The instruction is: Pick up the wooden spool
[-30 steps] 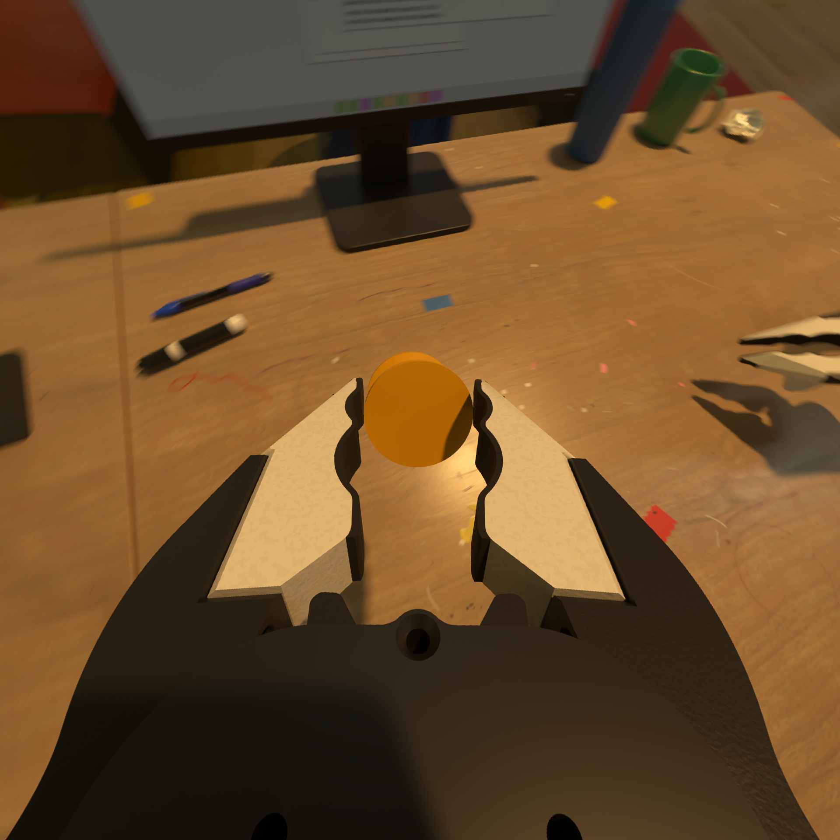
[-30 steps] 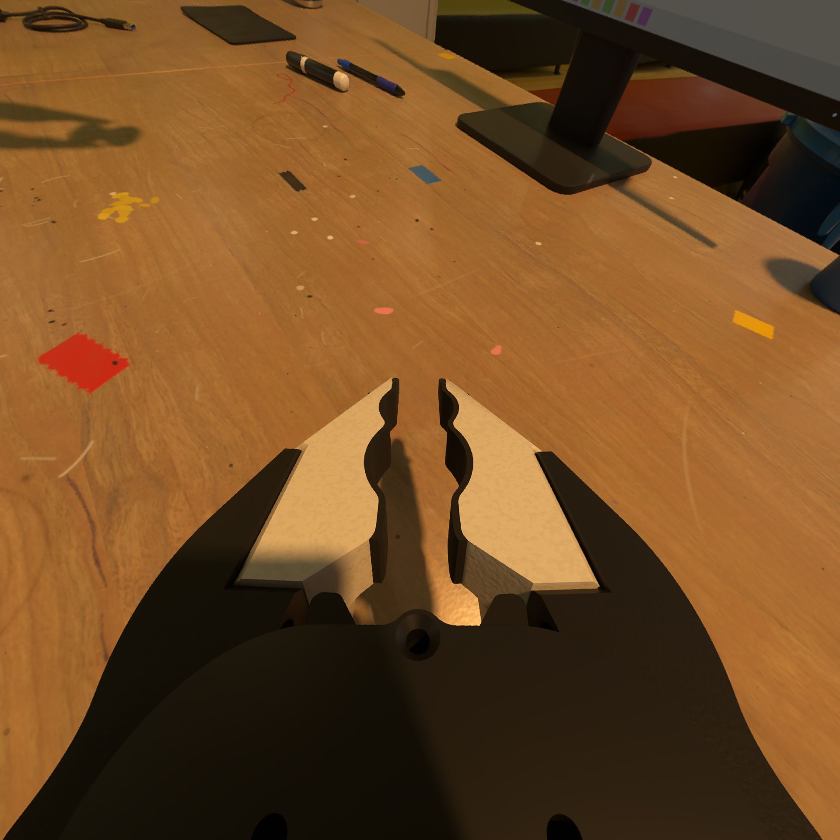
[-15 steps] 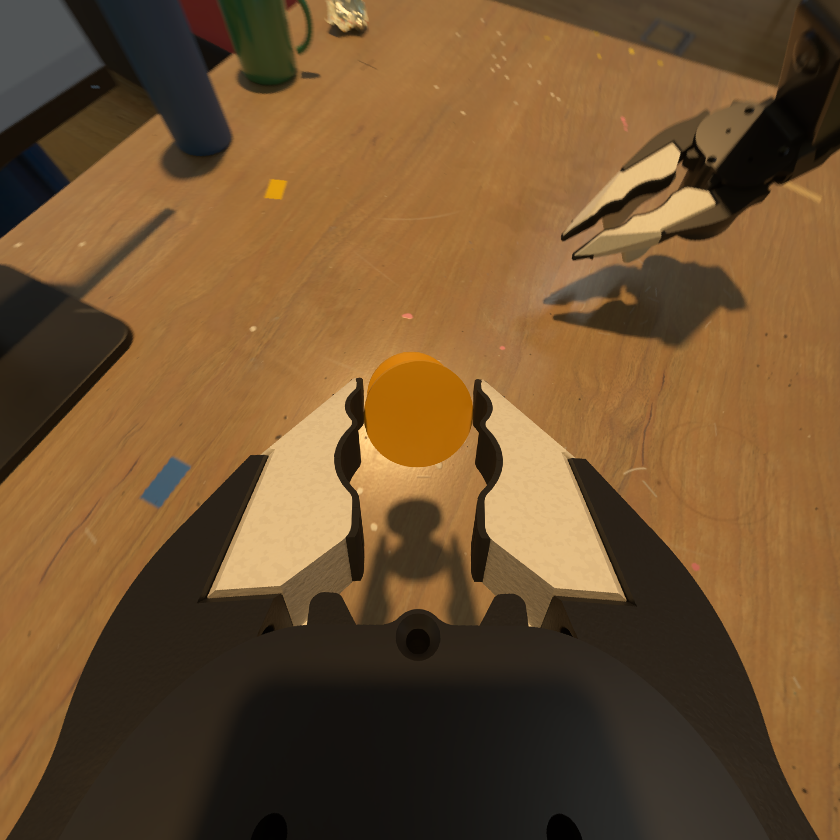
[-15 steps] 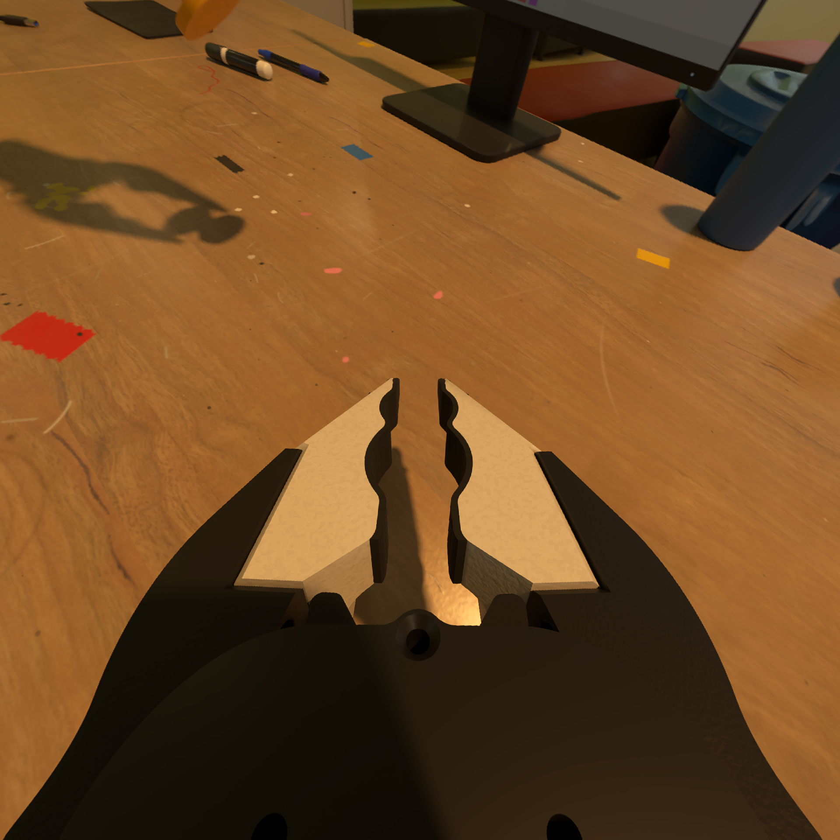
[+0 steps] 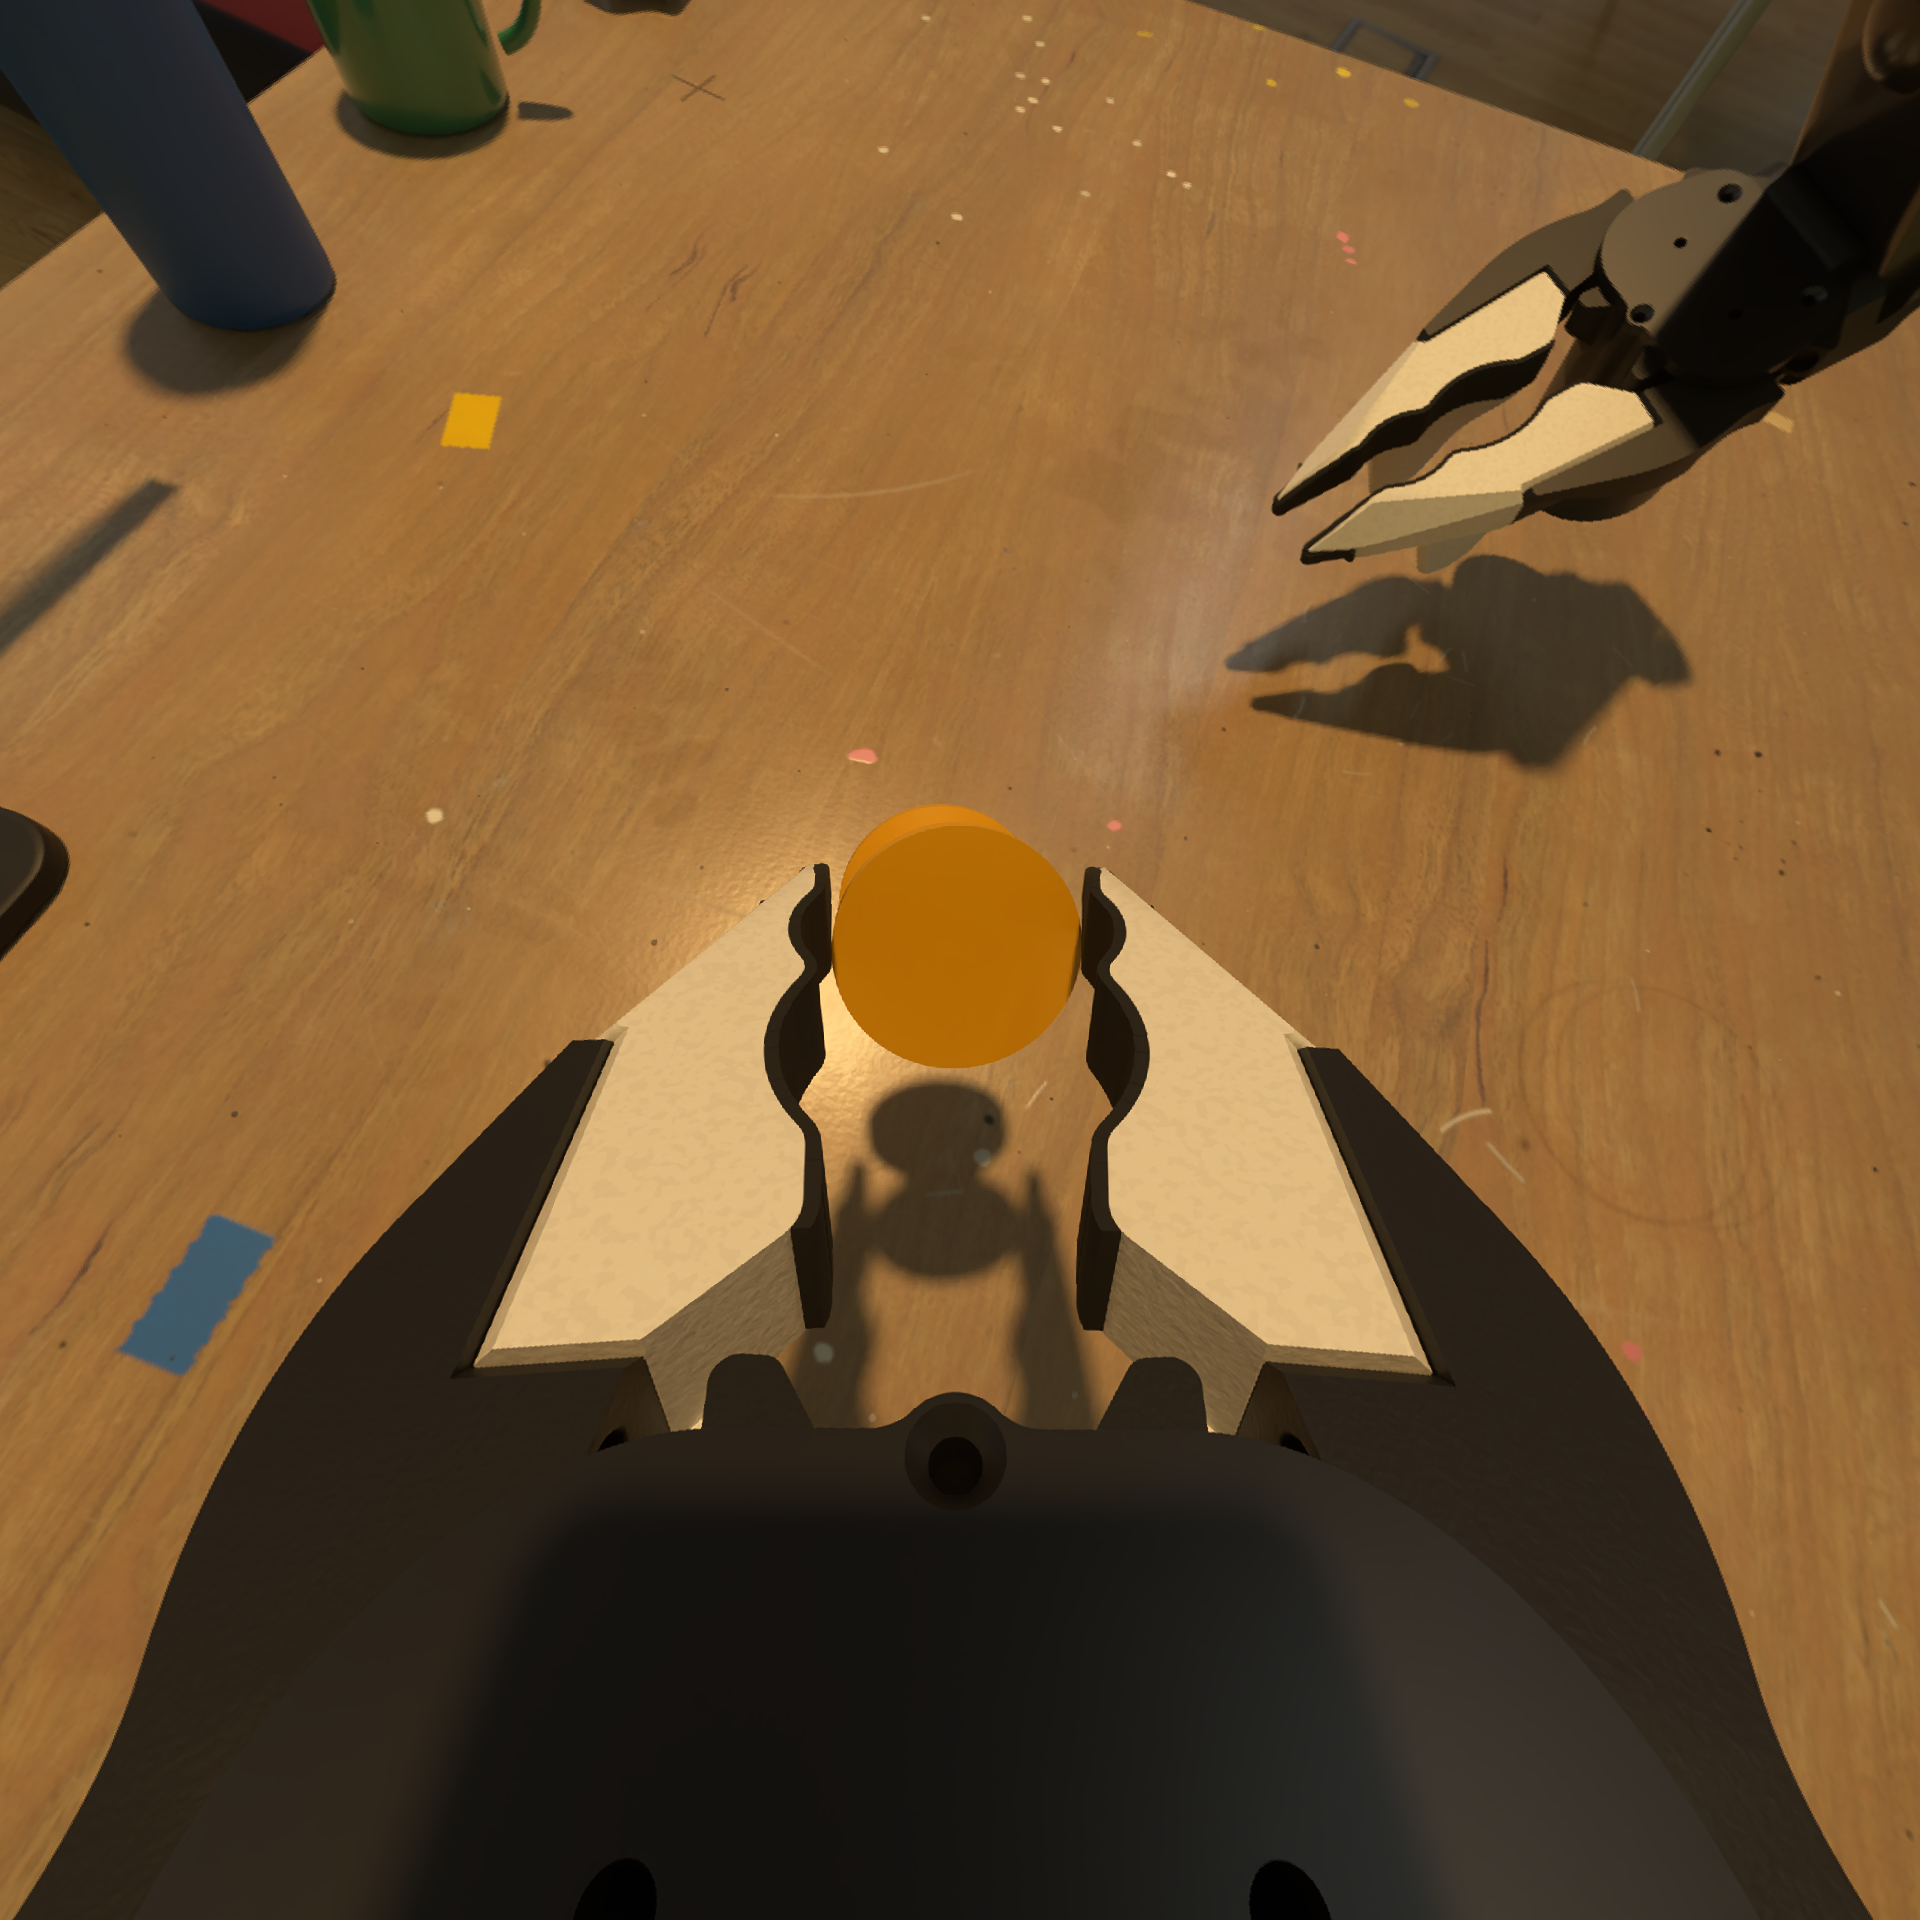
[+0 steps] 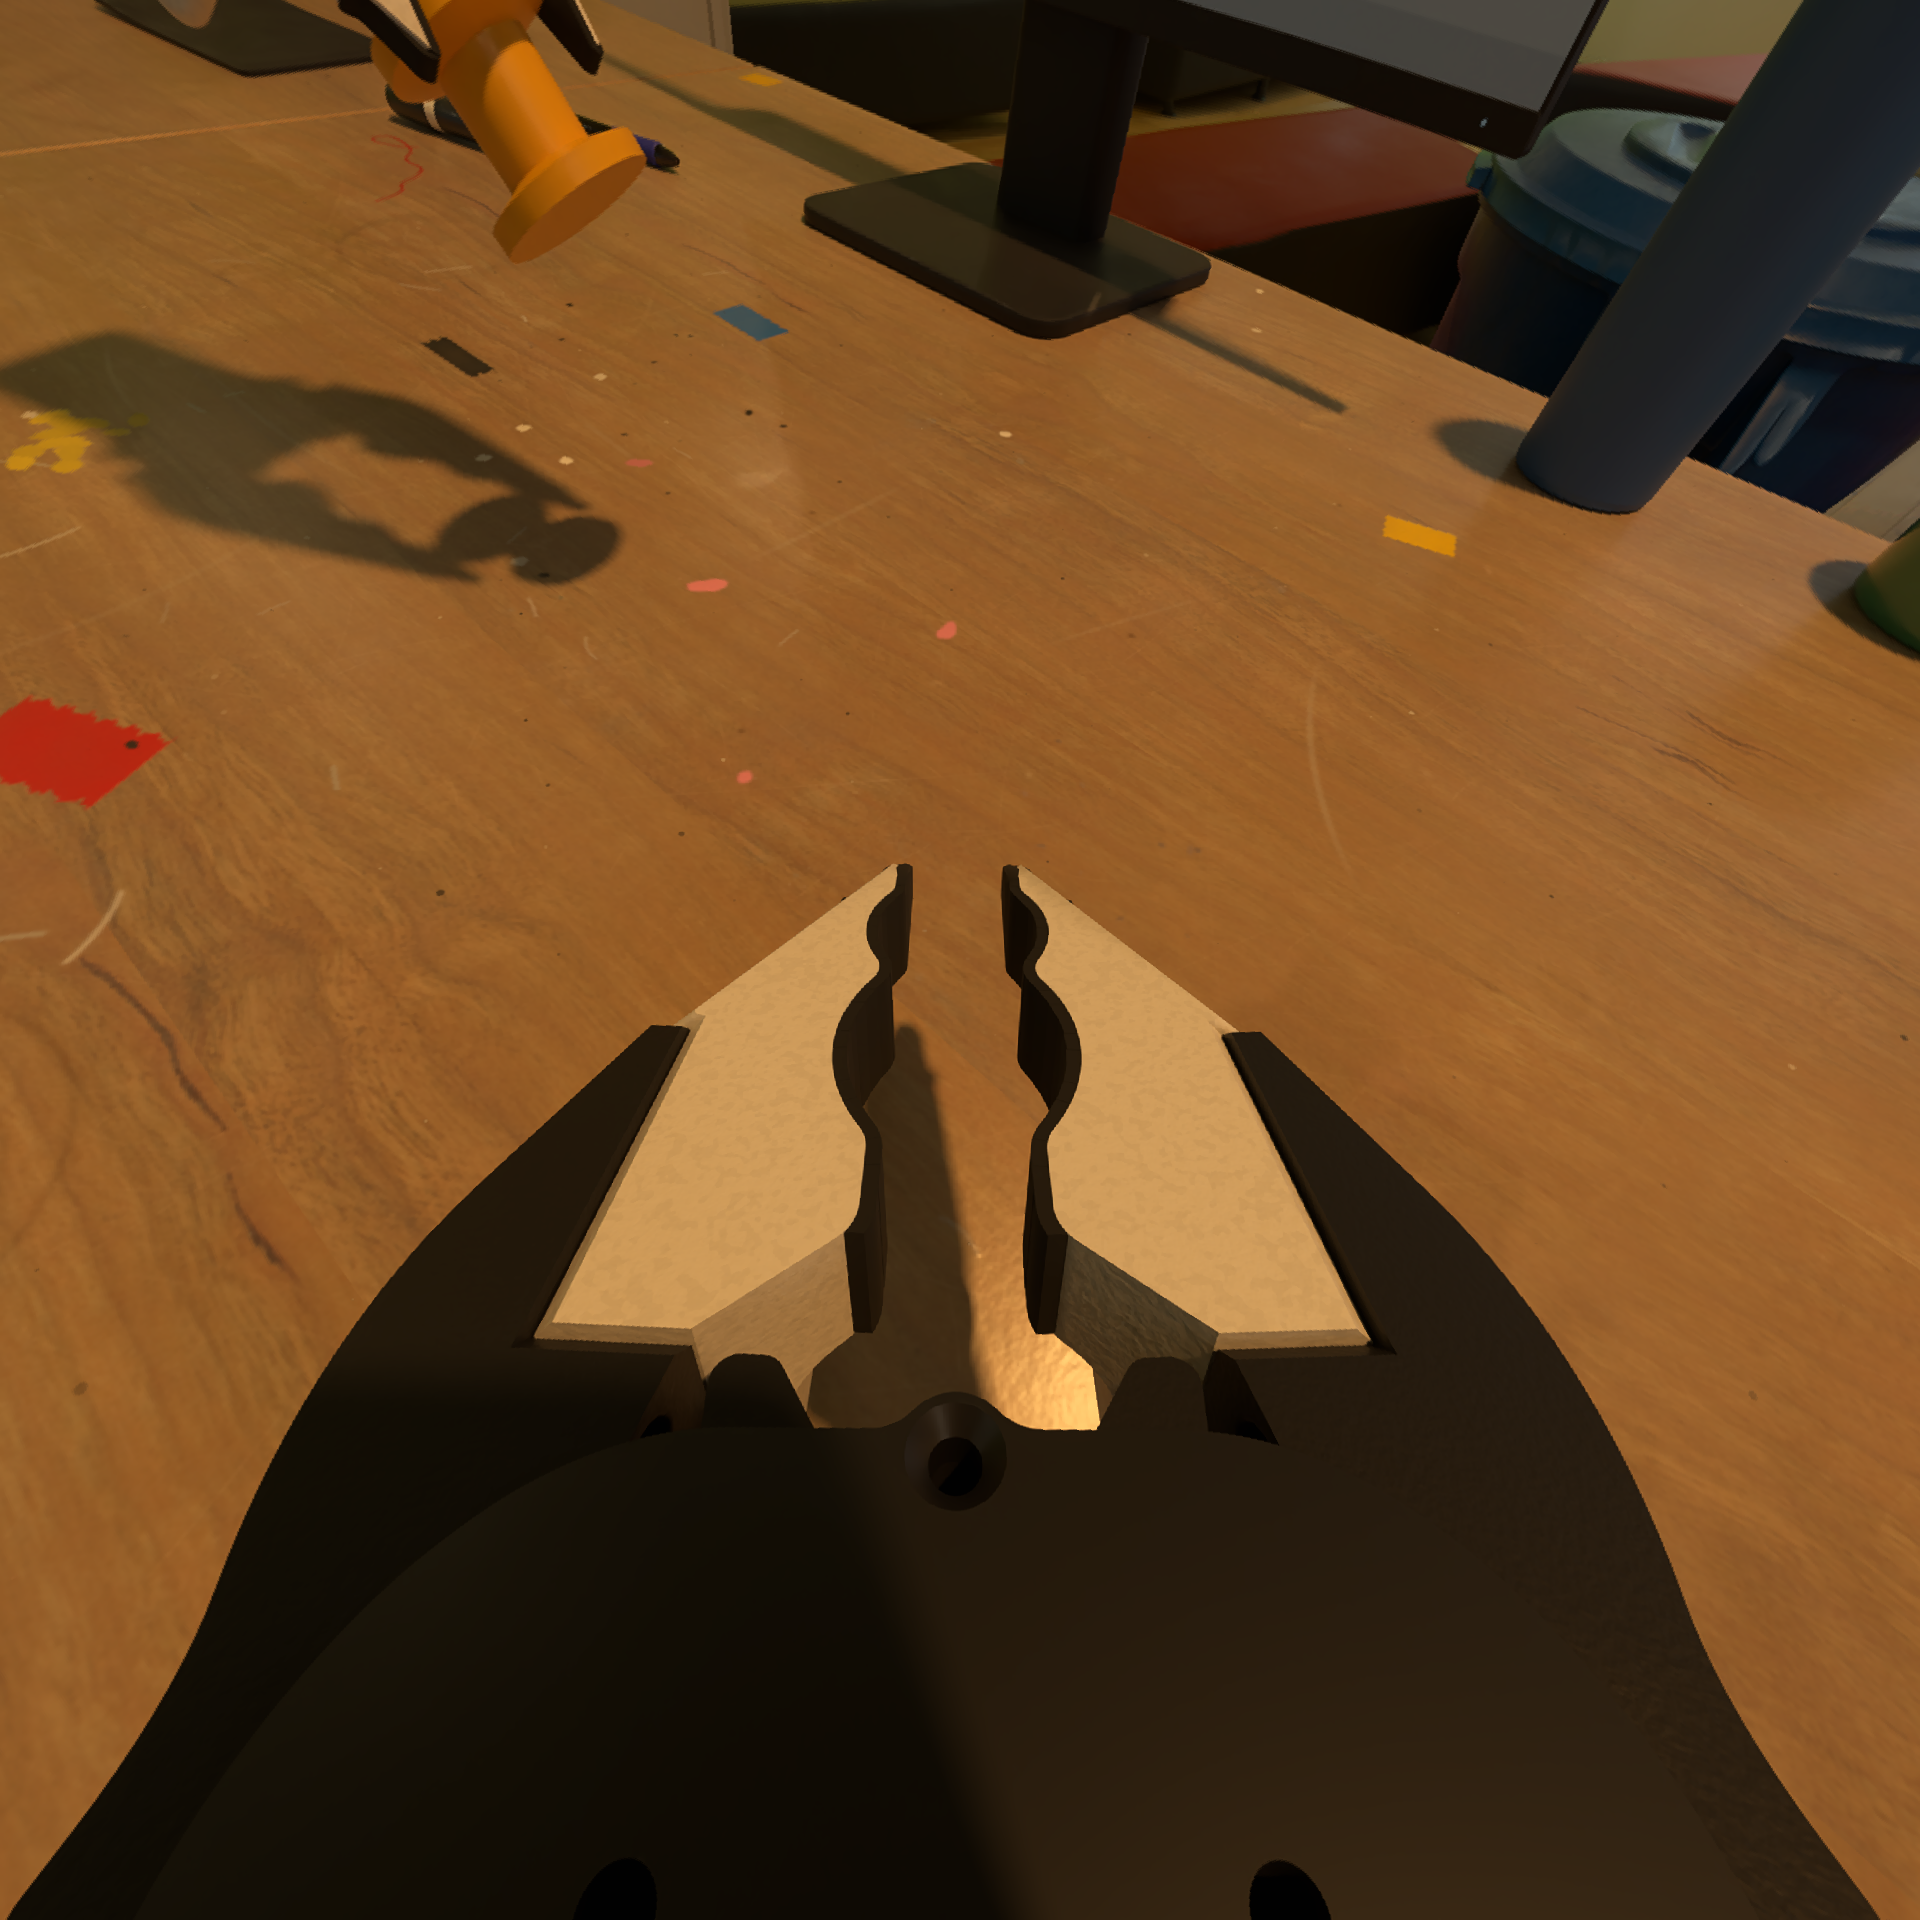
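Note:
The orange wooden spool (image 5: 954, 940) is clamped by one flanged end between the fingertips of my left gripper (image 5: 956, 883) and hangs above the wooden table (image 5: 831, 520), casting a shadow under it. In the right wrist view the spool (image 6: 540, 135) shows at the top left, tilted, its free end pointing down towards the table, with the left gripper (image 6: 478, 26) cut off by the frame edge. My right gripper (image 6: 956, 878) is empty, its jaws almost together, low over the table. It also shows in the left wrist view (image 5: 1304, 525), to the right of the spool and apart from it.
A tall blue cylinder (image 5: 177, 177) and a green mug (image 5: 426, 62) stand at the table's far left in the left wrist view. A monitor stand (image 6: 1008, 249) sits at the table's back edge, with pens (image 6: 655, 156) behind the spool and a blue bin (image 6: 1621, 229) beyond.
My left gripper has swung right with the spool, from facing the monitor to facing the right gripper. The spool has come into the right wrist view. The right gripper's jaws have not changed.

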`<action>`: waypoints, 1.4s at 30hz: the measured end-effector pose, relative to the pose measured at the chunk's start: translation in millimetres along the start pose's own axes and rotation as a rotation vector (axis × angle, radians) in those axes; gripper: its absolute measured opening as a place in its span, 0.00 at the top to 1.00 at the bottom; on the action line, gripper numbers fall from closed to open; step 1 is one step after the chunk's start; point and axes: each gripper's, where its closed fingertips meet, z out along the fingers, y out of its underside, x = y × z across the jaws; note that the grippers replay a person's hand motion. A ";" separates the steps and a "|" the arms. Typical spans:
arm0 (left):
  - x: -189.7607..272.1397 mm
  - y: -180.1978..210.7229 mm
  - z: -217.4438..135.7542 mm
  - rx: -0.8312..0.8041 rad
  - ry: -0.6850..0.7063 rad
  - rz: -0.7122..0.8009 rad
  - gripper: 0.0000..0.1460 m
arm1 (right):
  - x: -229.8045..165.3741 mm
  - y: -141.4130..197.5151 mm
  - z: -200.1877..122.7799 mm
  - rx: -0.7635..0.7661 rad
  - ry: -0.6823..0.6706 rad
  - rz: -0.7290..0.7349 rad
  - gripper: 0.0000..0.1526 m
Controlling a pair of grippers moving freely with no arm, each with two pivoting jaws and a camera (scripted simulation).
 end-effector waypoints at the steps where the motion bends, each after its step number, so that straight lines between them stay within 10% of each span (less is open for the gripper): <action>1: -0.7 -0.2 1.1 0.004 -0.006 0.000 0.67 | -0.4 0.3 0.0 -0.002 -0.002 -0.001 0.89; 42: 9.7 11.2 14.4 0.016 -0.012 -0.021 0.67 | -4.6 -3.7 10.8 -0.005 -0.035 -0.016 0.89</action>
